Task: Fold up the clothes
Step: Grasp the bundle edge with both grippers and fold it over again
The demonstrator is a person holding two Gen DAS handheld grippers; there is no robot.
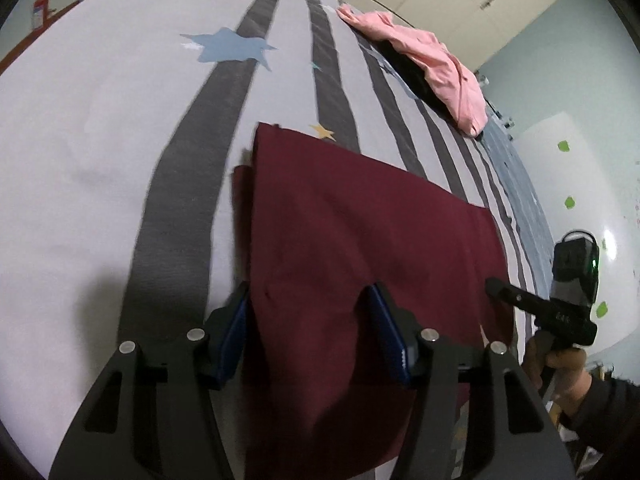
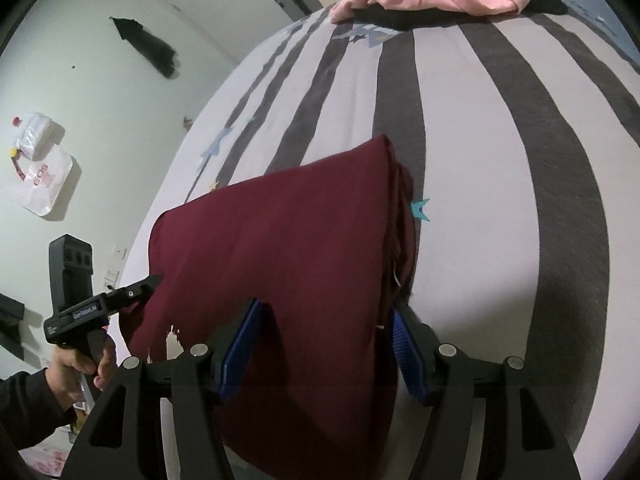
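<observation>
While the maroon garment (image 1: 360, 240) lies flat over the striped bedsheet (image 1: 80, 200) at the near side of the bed, its near edge droops off the mattress toward the person, and that hanging edge is what both tools work on. It looks folded already at least once: in the right wrist view its right side shows stacked layers. Its long axis runs left to right across the bed, roughly square to the dark stripes, so a further fold would most likely carry the near edge away toward the far edge.

Both tools sit at the near edge, 1 toward each end. The left gripper (image 1: 308, 320) stands about half open, its left pad at the cloth's left border and its right pad out over the fabric; the blue pads do not appear to press, so I judge nothing pinched there. The right gripper (image 2: 324, 344) is likewise half open, straddling the right end with the layered border just inside its right pad, again with no clamping visible. Each tool shows in the other's view, touching or just beside the cloth edge.

Neither hand is clearly nearer; they are about level with each other along the edge. Well apart, at the far right of the bed, a pink garment (image 1: 432, 64) lies crumpled over something black (image 2: 400, 20).
</observation>
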